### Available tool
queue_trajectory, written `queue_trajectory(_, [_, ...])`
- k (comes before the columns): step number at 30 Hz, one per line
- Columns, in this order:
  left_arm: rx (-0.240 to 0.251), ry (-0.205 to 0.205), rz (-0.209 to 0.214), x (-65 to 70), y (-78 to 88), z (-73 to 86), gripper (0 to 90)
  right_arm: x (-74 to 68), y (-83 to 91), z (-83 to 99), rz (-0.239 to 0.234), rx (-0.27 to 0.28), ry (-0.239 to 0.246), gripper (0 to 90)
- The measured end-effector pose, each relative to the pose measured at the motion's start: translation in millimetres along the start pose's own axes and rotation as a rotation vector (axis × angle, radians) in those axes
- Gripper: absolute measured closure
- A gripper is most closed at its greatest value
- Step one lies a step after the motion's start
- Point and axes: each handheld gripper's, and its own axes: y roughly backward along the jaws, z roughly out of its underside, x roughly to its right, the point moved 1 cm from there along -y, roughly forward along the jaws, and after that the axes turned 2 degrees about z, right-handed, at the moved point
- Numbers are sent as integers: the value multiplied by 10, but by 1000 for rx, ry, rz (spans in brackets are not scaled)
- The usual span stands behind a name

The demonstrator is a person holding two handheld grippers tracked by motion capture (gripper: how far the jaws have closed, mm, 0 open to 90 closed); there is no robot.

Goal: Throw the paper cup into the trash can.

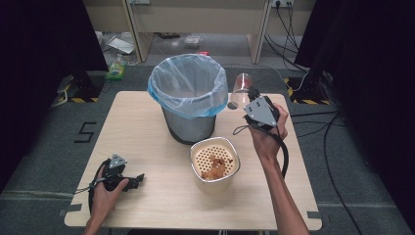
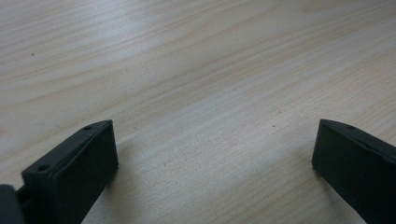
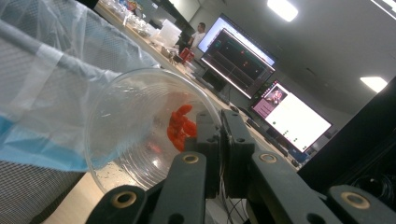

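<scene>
Right tongs [image 1: 251, 96] are clamped thin on the rim of a clear plastic cup [image 1: 241, 89], held tipped on its side just right of the lined trash bin [image 1: 188, 95], off the bench [image 1: 147, 132]. In the right gripper view the cup [image 3: 144, 135] has red-orange food bits [image 3: 180, 126] stuck inside near the pinched wall, w/ the bin's bag [image 3: 60, 88] right beside the cup mouth.

Risks, as I judge them:
- Grip is on one thin wall only; the cup could flex, pivot or slip out if swung fast.
- Cup mouth looks beside the bin rim, not over it; tipping now could drop bits on the bench or down the outside of the bag.
- Bits may cling to the wet wall and need a shake, which strains the pinch.
- Bag is loose; a bump could pull it into the bin.

Left tongs [image 1: 131, 180] rest wide apart, holding nothing, on the bench front-left of the bin. A strainer tub w/ food scraps [image 1: 214, 164] sits just in front of the bin; the returning forearm could clip it.
</scene>
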Motion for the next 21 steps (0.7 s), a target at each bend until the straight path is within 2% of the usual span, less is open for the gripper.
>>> queue_trajectory(6, [-1, -2, 0, 0, 1, 0, 0, 96, -88, -93, 6, -2, -9, 873])
queue_trajectory(12, [-1, -1, 0, 0, 1, 0, 0, 175, -186, -308, 12, 7, 16, 873])
queue_trajectory(21, [2, 0, -1, 1, -1, 0, 0, 99, -385, -671, -13, 26, 35, 873])
